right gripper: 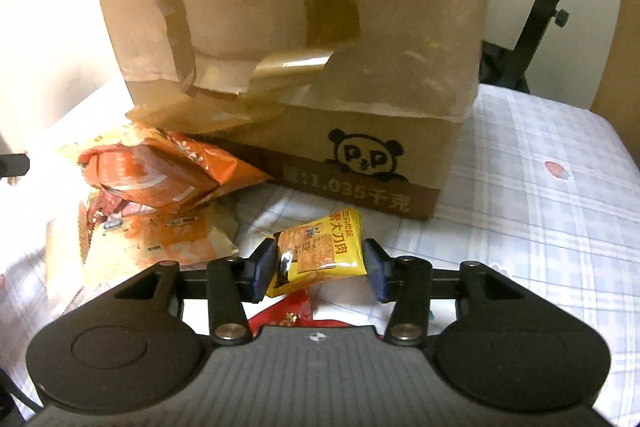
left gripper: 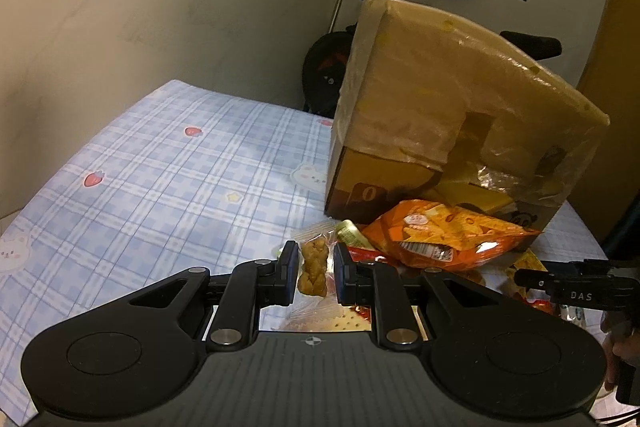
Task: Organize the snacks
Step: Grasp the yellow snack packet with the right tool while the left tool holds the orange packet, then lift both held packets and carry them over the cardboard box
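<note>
Yellow foil shows between our right tongs (right gripper: 320, 269): they pinch a small yellow snack packet (right gripper: 320, 251), lifted clear of the blue checked cloth (right gripper: 540, 227) that covers the desk, just in front of the cardboard box (right gripper: 280, 27) with the panda print. Our left tongs (left gripper: 316, 273) pinch a twisted brown biscuit (left gripper: 313, 269) in a clear wrapper, held just above the cloth. Beside them, against the foot of the box, lies an orange crisp bag (left gripper: 444, 235) on top of a few other packets. We see the right tool's black arm at the right edge of the left wrist view.
</note>
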{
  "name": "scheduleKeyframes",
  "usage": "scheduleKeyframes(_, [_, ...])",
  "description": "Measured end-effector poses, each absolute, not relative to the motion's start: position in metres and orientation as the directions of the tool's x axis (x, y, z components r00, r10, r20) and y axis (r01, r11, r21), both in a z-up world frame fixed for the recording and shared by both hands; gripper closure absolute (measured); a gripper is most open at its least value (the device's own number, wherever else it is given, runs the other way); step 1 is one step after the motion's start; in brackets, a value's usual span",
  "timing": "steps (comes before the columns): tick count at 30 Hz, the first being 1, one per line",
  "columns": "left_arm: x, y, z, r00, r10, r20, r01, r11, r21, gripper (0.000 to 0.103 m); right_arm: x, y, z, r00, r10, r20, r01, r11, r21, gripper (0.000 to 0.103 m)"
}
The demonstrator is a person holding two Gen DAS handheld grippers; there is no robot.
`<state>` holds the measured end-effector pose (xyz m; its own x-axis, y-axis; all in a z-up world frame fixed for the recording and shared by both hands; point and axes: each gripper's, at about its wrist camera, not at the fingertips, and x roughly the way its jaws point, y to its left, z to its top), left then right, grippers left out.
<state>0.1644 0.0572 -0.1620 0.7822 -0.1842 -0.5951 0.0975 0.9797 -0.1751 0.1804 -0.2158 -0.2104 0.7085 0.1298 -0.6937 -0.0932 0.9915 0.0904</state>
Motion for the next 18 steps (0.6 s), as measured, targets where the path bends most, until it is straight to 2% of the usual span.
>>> scheduleKeyframes(9, [0.162, 0.046, -0.137, 0.810, -0.215, -0.545, 0.147, 0.975, -0.167, 0.083, 0.154, -0.228, -0.172, 0.793, 0.149, -0.590, -0.049, 0.982, 0.183, 0.054])
scheduleKeyframes(18, [0.170, 0.031, -0.095, 0.847, -0.289, -0.447, 0.240, 0.957, -0.164, 0.083, 0.141, -0.233, -0.120, 0.878, 0.154, -0.454, -0.088, 0.983, 0.163, 0.054])
